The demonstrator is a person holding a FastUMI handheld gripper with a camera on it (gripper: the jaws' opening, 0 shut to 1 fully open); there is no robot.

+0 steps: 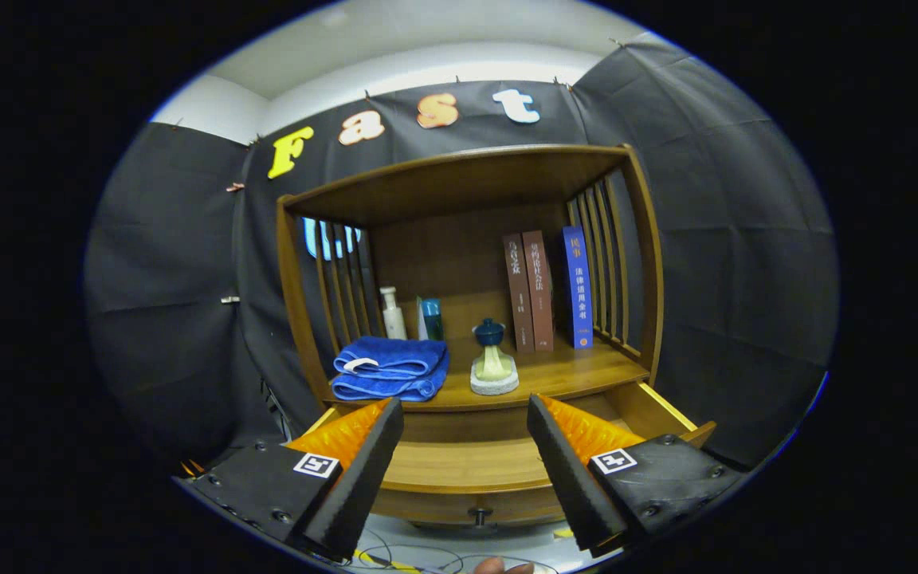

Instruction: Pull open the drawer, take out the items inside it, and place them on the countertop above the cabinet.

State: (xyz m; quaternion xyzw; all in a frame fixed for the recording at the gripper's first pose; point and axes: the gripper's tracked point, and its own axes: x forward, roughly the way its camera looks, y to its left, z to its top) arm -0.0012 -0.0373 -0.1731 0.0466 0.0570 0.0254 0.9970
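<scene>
The wooden cabinet's drawer [459,470] stands pulled out below the countertop [578,371], its front panel and small dark knob [478,514] between my fingers. A folded blue towel [390,368] lies on the countertop at the left. A small scrubber with a blue knob on a white base [494,363] stands beside it, near the middle. My gripper [465,454] hovers open over the drawer with nothing between its fingers [359,470]. The drawer's bare wooden bottom shows between them; its corners are hidden by the fingers.
Three upright books [547,291] lean at the back right of the shelf space. A white bottle [393,313] and a small teal box [430,319] stand at the back left. Slatted wooden sides and a top board enclose the countertop. Cables lie on the floor below.
</scene>
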